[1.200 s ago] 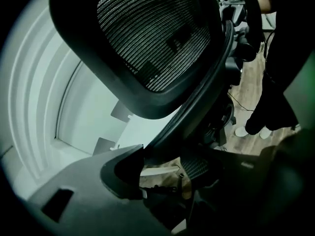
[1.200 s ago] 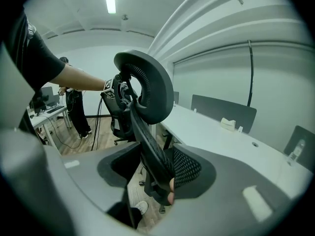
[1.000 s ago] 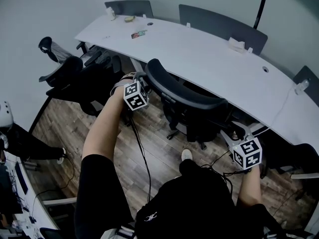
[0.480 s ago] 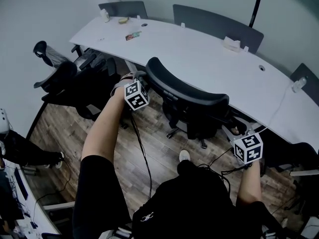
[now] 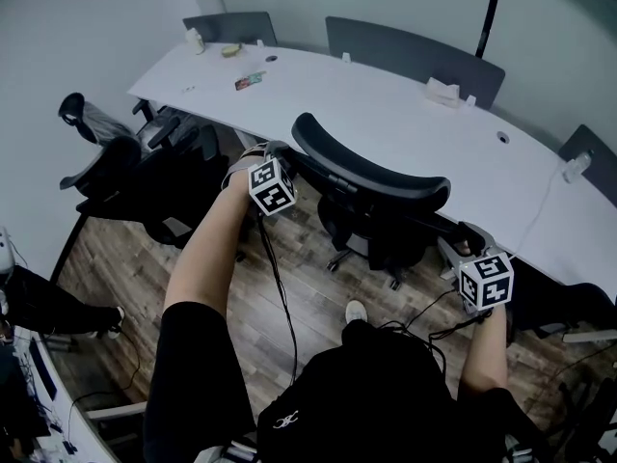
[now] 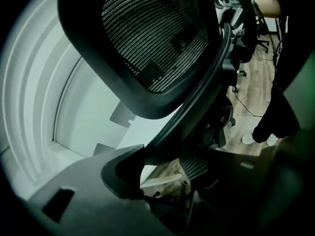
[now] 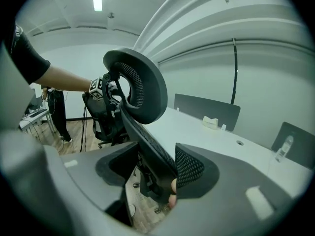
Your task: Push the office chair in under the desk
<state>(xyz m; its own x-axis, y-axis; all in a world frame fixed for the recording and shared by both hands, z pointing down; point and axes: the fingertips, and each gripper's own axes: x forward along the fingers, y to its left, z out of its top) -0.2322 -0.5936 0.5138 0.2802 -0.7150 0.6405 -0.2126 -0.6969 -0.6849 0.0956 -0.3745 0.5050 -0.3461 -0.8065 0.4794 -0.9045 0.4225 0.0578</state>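
Note:
A black office chair (image 5: 371,177) stands with its curved headrest at the near edge of the white curved desk (image 5: 405,123). My left gripper (image 5: 268,158) is at the left end of the chair's back, and its jaws (image 6: 167,166) are shut on the back's frame bar (image 6: 197,107). At the back's right side is my right gripper (image 5: 465,249). Its jaws (image 7: 152,176) are opening, and the mesh back's edge (image 7: 147,146) still lies between them. The mesh headrest (image 7: 142,90) rises above that edge.
A second black chair (image 5: 145,177) stands close by on the left, partly under the desk. Grey divider panels (image 5: 405,51) line the desk's far edge; a small packet (image 5: 249,81) and a white box (image 5: 443,92) lie on top. A cable (image 5: 280,287) hangs over the wood floor.
Both grippers stay at the ends of the chair's back. The view has shifted a little, and the right gripper sits slightly higher in it. The chair's place at the desk looks much the same.

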